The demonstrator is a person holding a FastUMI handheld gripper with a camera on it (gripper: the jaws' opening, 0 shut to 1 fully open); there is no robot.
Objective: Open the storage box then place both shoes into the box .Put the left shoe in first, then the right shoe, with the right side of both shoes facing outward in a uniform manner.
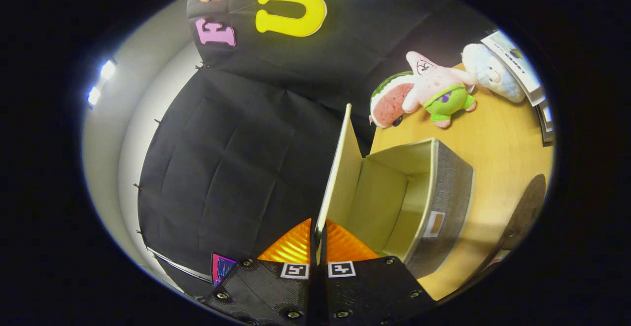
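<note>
Box floor (394, 247) behind its front wall.

Three plush toys (434, 91) lie together on the wooden table (498, 138), beside stacked books (522, 69)

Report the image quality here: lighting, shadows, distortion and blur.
Gripper view: strong fisheye bending, so the box and its raised lid look curved and leaning; bright lamps flare white beyond the cloth; the table is evenly lit, with a soft shadow beside the box; the plush toys stay sharp; the gripper, shut on the lid's edge, is slightly soft.
</note>
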